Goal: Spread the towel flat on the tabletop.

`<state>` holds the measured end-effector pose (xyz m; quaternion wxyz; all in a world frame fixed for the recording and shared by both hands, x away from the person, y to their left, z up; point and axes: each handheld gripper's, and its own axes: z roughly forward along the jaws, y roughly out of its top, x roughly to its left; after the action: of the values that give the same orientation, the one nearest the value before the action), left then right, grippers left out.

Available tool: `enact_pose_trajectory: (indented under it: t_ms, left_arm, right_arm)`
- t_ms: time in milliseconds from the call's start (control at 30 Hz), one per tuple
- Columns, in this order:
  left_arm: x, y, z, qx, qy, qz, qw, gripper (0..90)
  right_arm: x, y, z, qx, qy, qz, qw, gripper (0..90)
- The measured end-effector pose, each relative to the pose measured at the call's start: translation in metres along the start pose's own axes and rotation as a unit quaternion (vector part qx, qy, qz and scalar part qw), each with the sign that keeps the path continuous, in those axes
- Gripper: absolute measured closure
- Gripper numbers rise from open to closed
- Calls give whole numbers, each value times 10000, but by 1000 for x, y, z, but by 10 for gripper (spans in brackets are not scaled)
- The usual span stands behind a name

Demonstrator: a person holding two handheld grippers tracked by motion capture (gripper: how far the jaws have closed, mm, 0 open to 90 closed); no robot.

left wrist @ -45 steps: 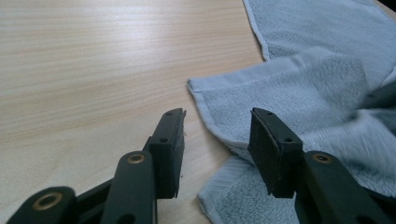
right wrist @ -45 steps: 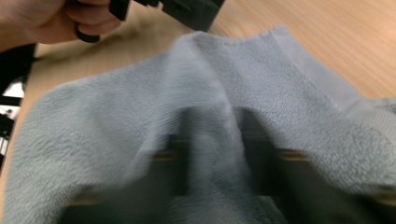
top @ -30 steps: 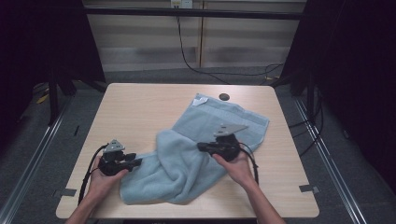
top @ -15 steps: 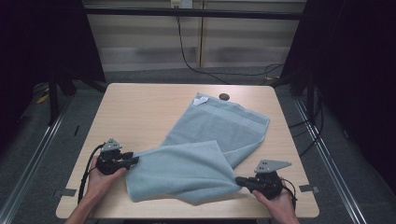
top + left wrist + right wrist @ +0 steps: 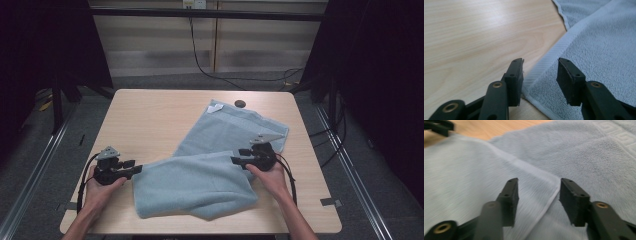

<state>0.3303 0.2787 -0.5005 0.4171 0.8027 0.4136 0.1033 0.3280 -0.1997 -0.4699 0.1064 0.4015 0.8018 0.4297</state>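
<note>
Now the folded light-blue terry towel is lain flat – the right gripper has just been opened above it, the left gripper is released at its corner.

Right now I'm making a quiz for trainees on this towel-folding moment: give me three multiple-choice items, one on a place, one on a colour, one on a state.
1. Where does the towel's white label lie?
A. at the far corner
B. under the left gripper
C. off the table

2. What colour is the towel?
A. red
B. light blue
C. black

3. How do the right gripper's jaws stand?
A. clamped on the towel
B. apart above the towel
C. shut on a cable

Key: 1 A, the label sits at the towel's far corner. 2 B, light blue in every view. 3 B, the right gripper has just been opening, nothing pinched between its jaws.
</note>
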Motion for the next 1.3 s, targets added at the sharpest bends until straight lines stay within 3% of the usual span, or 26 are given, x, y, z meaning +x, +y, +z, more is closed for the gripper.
enact_pose_trajectory:
  t_ms: [33,67,133,267,300,400,433,567,600,633,700,733,800,833,867,900,1067,1133,1233,1300]
  left_arm:
    - [0,0,0,0,0,0,10000,544]
    - [-1,-1,4,109,204,50,9997,521]
    - [0,-2,6,112,226,43,9997,504]
    - [1,-2,6,70,179,65,9998,474]
    - [-1,-3,6,52,89,110,9999,484]
    - [-6,-4,7,52,9,218,9997,524]
    - [-7,-4,8,84,-25,286,9996,597]
    - [-16,-4,8,212,-196,521,9982,782]
    - [-16,-4,8,212,-196,521,9982,815]
    - [-18,-3,8,261,-385,521,9976,835]
    - [-18,-2,9,279,-413,489,9976,842]
    - [-17,0,8,253,-424,491,9976,842]
    - [-16,8,1,-41,-589,335,9977,854]
    - [-16,8,1,-41,-589,335,9977,854]
    - [-15,11,-4,-195,-661,255,9973,854]
    - [-15,15,-9,-393,-765,144,9962,856]
    - [-17,21,-20,-629,-909,30,9939,858]
    - [-19,24,-26,-812,-1021,-50,9914,858]
    - [-28,32,-39,-1105,-1190,-17,9867,858]
    - [-31,34,-43,-1147,-1242,50,9856,858]
  right_arm:
    - [-3,3,10,105,-23,32,9999,460]
    - [-6,5,20,205,-54,3,9998,448]
    - [-10,7,35,351,-98,-69,9993,435]
    - [-13,6,52,474,-114,-43,9988,410]
    - [-12,5,54,519,-107,-38,9986,406]
    - [-9,1,57,505,-213,-213,9983,397]
    - [-3,-3,57,441,-334,-406,9976,432]
    - [4,-6,51,430,-317,-534,9971,688]
    - [4,-6,51,430,-317,-534,9971,688]
    - [8,-8,49,413,-353,-638,9965,736]
    - [9,-8,48,403,-344,-594,9968,743]
    - [8,-7,46,378,-357,-523,9973,745]
    - [5,-2,36,220,-306,-390,9985,759]
    - [4,0,31,133,-327,-364,9987,761]
    - [4,0,31,133,-327,-364,9987,761]
    - [2,4,20,-36,-265,-281,9992,799]
    - [2,12,4,-236,-137,-152,9995,828]
    - [5,17,-5,-375,-30,-152,9992,832]
    - [15,24,-28,-566,66,-174,9982,832]
    - [19,25,-43,-731,158,-196,9970,832]
